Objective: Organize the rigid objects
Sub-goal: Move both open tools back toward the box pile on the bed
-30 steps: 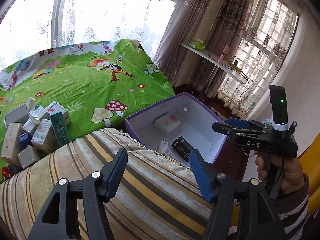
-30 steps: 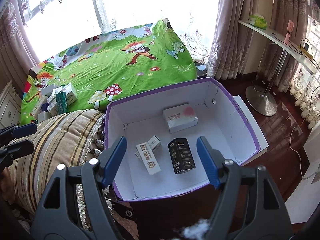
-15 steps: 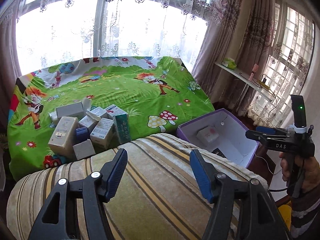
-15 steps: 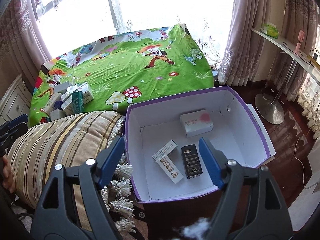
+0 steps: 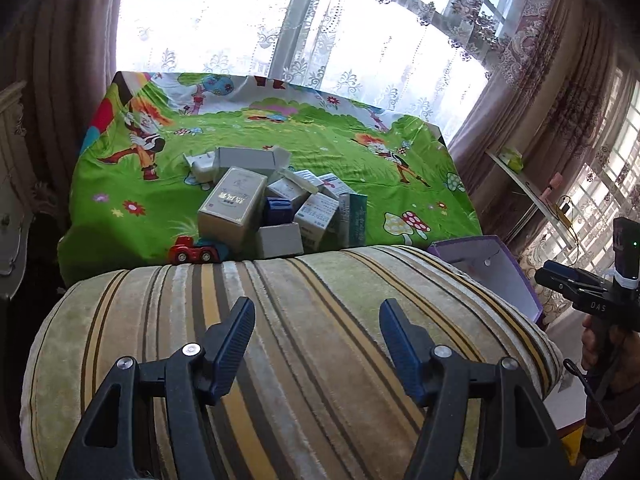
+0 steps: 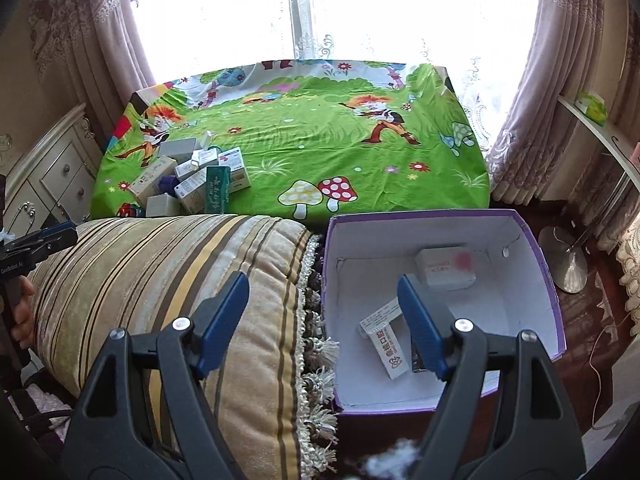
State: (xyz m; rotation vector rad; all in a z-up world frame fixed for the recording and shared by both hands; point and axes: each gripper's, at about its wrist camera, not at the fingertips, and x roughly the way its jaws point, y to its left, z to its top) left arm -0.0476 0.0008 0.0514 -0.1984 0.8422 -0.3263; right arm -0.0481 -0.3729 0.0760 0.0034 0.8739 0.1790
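Observation:
A pile of small cartons [image 5: 276,204] [image 6: 192,184] and a red toy car [image 5: 192,251] lie on the green cartoon sheet [image 5: 320,148], beyond a striped bolster cushion [image 5: 288,344] [image 6: 168,280]. A purple box with a white inside [image 6: 532,280] [image 5: 508,276] stands on the floor to the right. It holds a white carton with a pink spot [image 6: 444,268], a long white carton [image 6: 386,338] and a dark one partly hidden behind my right finger. My left gripper [image 5: 318,320] hangs open and empty over the cushion. My right gripper [image 6: 322,296] is open and empty, straddling the cushion's tasselled end and the box.
A cream drawer cabinet [image 6: 48,176] stands left of the bed. Curtains and a bright window [image 6: 320,8] close the far side. A wall shelf [image 6: 600,132] and a round lamp base [image 6: 564,260] are on the right over dark wooden floor.
Both views have swung left. The carton pile has come to the centre of the left wrist view and the purple box has slid to its right edge. In the right wrist view the box moved right.

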